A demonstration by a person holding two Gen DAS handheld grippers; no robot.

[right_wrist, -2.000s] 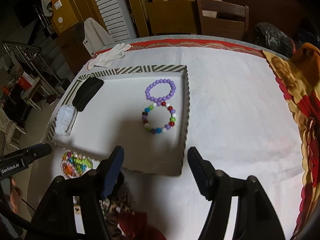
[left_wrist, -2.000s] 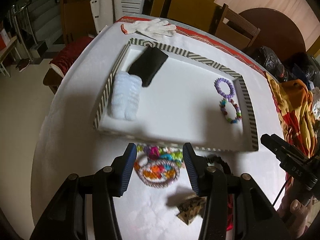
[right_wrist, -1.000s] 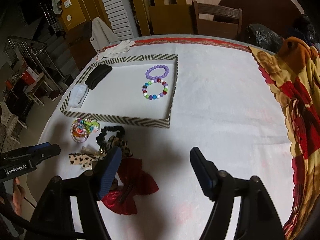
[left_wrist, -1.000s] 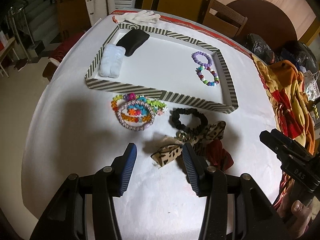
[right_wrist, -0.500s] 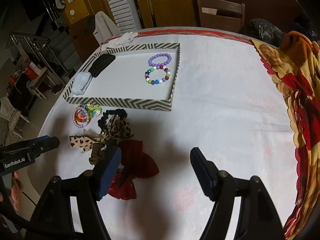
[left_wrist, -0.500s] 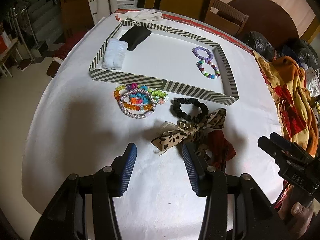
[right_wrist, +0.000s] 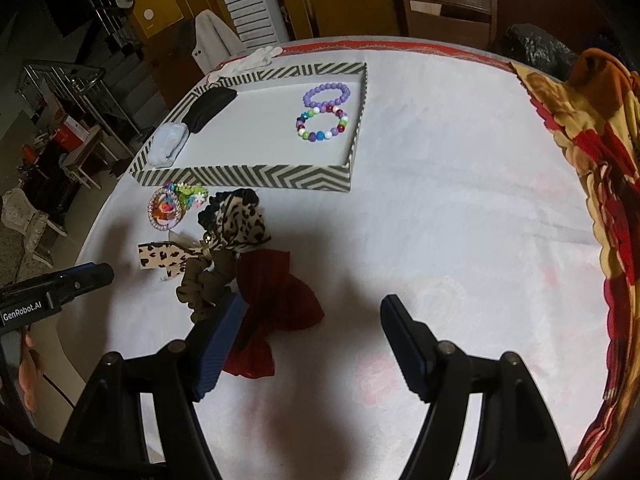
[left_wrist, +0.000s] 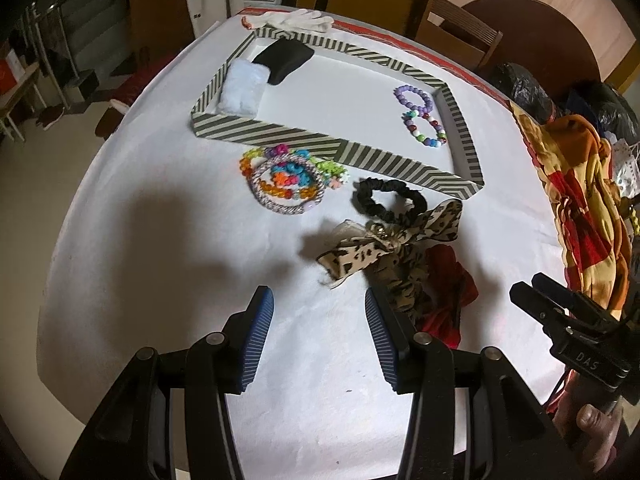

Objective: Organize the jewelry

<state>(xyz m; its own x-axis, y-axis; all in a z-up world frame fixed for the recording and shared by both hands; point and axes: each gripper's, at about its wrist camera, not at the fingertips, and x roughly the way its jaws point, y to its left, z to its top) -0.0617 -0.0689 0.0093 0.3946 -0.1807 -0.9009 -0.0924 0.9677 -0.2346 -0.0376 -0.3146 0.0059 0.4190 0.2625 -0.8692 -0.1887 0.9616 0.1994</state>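
Observation:
A zigzag-striped tray (left_wrist: 280, 136) (right_wrist: 248, 176) lies on the white table. In it are a purple bead bracelet (left_wrist: 414, 94) (right_wrist: 326, 94), a multicolour bead bracelet (left_wrist: 426, 132) (right_wrist: 322, 126), a black pouch (left_wrist: 284, 60) and a white fluffy item (left_wrist: 242, 88). In front of the tray lie colourful bracelets (left_wrist: 286, 184) (right_wrist: 172, 204), a black scrunchie (left_wrist: 390, 196), a leopard bow (left_wrist: 384, 240) (right_wrist: 240, 220) and a red bow (left_wrist: 448, 292) (right_wrist: 276, 304). My left gripper (left_wrist: 318, 324) is open and empty above the table near the leopard bow. My right gripper (right_wrist: 310, 332) is open and empty, its left finger over the red bow.
A white glove (left_wrist: 296, 20) lies beyond the tray. A patterned orange-red cloth (right_wrist: 592, 152) covers the table's right side. Chairs (right_wrist: 444, 4) stand behind the table. The table edge curves close on the left.
Both grippers have drawn back from the tray toward the near side of the table. The bows and scrunchie have come into view. Both stay open.

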